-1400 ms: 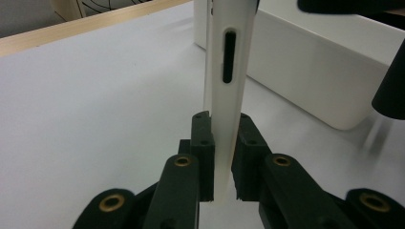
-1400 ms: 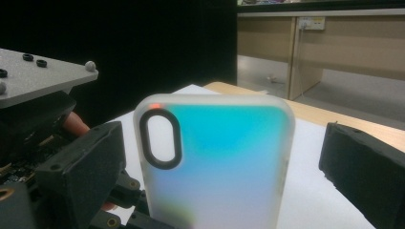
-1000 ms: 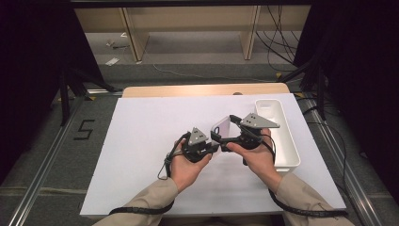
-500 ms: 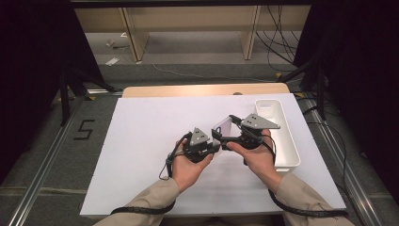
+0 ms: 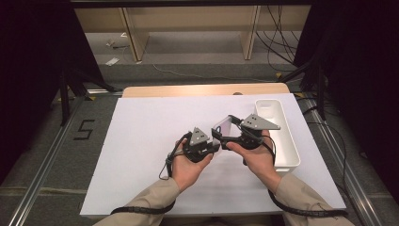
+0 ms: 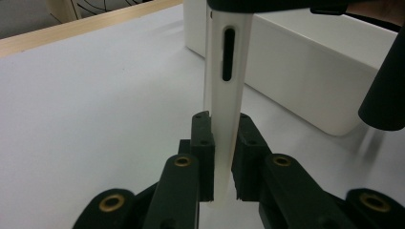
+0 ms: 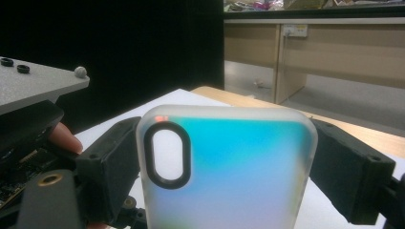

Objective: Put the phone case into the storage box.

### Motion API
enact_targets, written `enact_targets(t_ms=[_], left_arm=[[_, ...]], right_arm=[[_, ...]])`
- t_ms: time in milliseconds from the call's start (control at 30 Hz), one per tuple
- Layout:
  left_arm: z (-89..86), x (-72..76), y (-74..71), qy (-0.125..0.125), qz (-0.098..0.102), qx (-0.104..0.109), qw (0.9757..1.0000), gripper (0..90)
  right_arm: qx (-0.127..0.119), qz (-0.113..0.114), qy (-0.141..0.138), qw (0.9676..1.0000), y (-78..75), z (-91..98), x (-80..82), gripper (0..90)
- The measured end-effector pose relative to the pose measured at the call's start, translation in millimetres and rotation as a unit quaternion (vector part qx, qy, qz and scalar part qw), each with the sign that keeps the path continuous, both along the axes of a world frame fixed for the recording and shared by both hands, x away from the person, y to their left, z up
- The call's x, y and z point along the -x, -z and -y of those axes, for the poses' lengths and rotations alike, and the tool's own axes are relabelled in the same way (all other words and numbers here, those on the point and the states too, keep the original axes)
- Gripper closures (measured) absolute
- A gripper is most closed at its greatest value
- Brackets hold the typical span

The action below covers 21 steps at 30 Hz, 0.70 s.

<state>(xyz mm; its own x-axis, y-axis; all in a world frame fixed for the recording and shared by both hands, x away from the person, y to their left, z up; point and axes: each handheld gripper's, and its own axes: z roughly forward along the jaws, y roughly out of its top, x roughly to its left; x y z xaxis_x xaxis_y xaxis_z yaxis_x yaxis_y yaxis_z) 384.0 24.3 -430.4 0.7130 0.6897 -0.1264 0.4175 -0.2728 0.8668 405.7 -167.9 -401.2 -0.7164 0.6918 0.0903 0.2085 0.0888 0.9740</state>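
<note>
White table sheet (image 5: pixel 141 141), tray (image 5: pixel 287 141) off to the side. Left gripper (image 5: pixel 212 147) pinches a frosted phone case (image 5: pixel 224 126) edge-on above the sheet; right gripper (image 5: pixel 220 136) has been closing, jaws hugging the case's long sides.

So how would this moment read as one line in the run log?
left hand-held gripper: shut on frosted translucent phone case | right hand-held gripper: jaws just closing across case's width | white plastic bin: beside

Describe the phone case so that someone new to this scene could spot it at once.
On the white table, look just left of the long white tray, between the two hand-held grippers. The phone case is a frosted, see-through shell with a black-ringed oval camera hole, the one thing both grippers clamp.
</note>
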Motion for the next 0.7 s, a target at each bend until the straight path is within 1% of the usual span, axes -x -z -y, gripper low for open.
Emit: enact_targets(t_ms=[267,367,533,567,700], left_arm=[[0.9,0.4,0.7,0.000,0.000,0.001,1.0000,80.8],[1.0,0.5,0.7,0.001,0.000,0.000,1.0000,80.8],[1.1,0.4,0.7,0.003,0.001,0.000,1.0000,80.7],[1.3,0.5,0.8,0.003,0.001,0.001,1.0000,80.6],[1.3,0.5,0.2,0.007,0.006,0.000,1.0000,80.4]], right_arm=[[0.001,-0.004,0.003,1.0000,1.4,-0.4,0.0,16.1],[-0.002,-0.006,0.003,1.0000,1.9,-0.7,0.2,17.0],[-0.002,-0.005,0.000,1.0000,2.0,0.0,-0.6,17.5],[-0.004,-0.008,0.001,1.0000,1.9,0.2,-0.3,17.6],[-0.001,-0.006,-0.003,1.0000,0.9,0.8,-0.8,17.7]])
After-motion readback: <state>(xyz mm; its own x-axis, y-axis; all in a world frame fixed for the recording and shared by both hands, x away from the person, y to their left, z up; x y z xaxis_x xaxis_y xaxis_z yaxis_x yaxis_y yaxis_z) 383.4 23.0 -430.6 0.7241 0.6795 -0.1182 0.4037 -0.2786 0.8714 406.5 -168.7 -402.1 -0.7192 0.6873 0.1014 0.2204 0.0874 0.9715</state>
